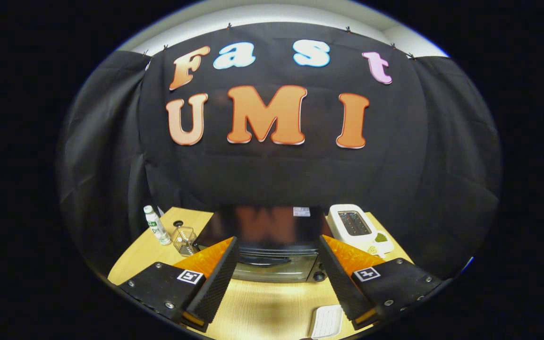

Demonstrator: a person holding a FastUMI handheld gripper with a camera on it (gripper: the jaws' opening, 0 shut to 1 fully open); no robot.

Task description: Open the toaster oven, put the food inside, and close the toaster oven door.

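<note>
Flanking one toaster oven (272, 245) (shut): parted jaws.

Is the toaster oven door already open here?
No. The toaster oven door stands shut, its handle up against the front, beyond the open, empty tongs.

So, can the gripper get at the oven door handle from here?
Probably yes. The gripper is open, its jaws spread wide, and the oven sits straight ahead with its door handle between them. Only bare table lies in between.
</note>
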